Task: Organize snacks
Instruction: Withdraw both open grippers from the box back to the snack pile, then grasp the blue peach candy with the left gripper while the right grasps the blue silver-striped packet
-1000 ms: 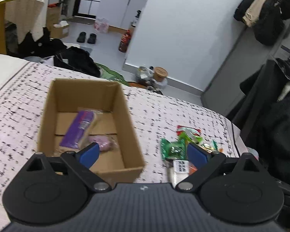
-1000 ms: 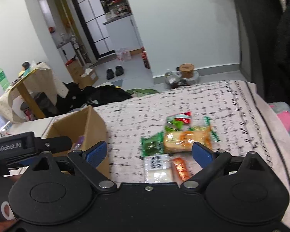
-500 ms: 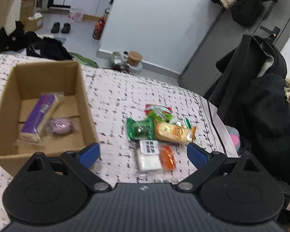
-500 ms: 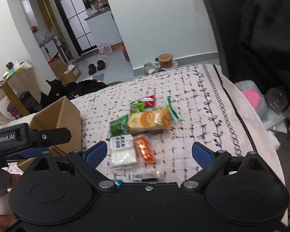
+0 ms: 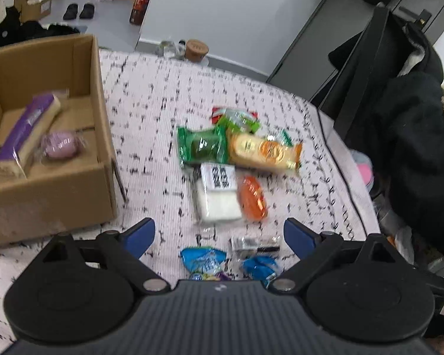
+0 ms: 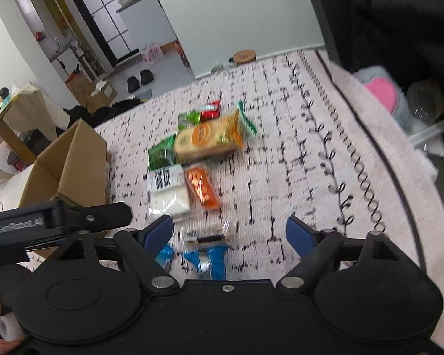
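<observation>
- a patterned white and black cloth covers a flat surface; an open cardboard box stands at its left side.
- inside the box lie a purple-wrapped bar and a round pink snack, touching each other.
- a cluster of loose snacks sits to the right of the box: a green packet, a long orange packet, a white packet with a black printed label, a small orange packet, blue wrappers and a clear wrapper with a dark stick.
- dark coats hang at the right; slippers lie on the far floor.
- left gripper hovers over the nearest wrappers, fingers spread wide and closing slightly, gripping nothing.
- right gripper hovers over the same wrappers, jaws closing, pads not yet touching anything.
- the left gripper's side reads "genrobot.ai" in the right wrist view; the white packet's label is too blurred to read.
</observation>
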`<act>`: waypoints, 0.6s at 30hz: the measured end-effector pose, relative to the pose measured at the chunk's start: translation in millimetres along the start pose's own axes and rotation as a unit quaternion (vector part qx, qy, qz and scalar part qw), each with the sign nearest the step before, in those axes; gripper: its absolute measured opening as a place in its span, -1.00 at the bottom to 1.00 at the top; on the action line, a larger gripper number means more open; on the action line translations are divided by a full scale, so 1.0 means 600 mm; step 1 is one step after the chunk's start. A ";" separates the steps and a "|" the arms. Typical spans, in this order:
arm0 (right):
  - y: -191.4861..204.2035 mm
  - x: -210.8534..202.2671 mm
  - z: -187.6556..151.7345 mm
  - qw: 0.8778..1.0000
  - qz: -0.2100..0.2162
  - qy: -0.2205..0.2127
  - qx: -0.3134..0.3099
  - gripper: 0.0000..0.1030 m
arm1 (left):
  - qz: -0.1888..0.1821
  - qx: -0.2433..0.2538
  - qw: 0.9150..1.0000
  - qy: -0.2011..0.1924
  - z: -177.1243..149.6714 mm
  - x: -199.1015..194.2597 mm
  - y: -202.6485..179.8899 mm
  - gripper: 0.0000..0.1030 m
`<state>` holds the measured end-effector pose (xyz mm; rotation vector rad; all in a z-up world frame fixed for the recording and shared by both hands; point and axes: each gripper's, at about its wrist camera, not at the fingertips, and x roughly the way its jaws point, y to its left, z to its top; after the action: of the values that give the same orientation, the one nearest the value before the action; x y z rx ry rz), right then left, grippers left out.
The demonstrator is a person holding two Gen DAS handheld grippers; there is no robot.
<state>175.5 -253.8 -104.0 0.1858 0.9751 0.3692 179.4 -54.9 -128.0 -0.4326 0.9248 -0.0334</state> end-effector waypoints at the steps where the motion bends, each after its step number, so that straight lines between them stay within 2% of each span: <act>1: 0.001 0.006 -0.004 1.000 0.001 0.008 -0.002 0.44 | 0.000 -0.002 1.000 0.006 -0.003 0.007 0.001 0.80; 3: 0.004 0.015 -0.012 1.000 0.002 0.021 -0.006 0.30 | 0.001 -0.003 1.000 0.016 -0.010 0.018 0.003 0.74; 7: 0.008 0.025 -0.025 0.999 0.009 0.043 -0.012 0.17 | 0.000 -0.005 0.999 0.035 -0.023 0.039 0.005 0.61; 13: 0.017 0.034 -0.039 0.998 0.013 0.062 -0.027 0.09 | 0.006 -0.012 0.998 0.066 -0.037 0.066 0.009 0.22; 18: 0.021 0.047 -0.045 0.997 0.012 0.068 -0.037 -0.01 | 0.013 0.006 0.997 0.074 -0.040 0.077 0.006 0.14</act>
<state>164.4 -231.8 -136.9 0.1056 1.0929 0.4438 188.1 -69.8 -177.3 -0.4109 1.0748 -0.0471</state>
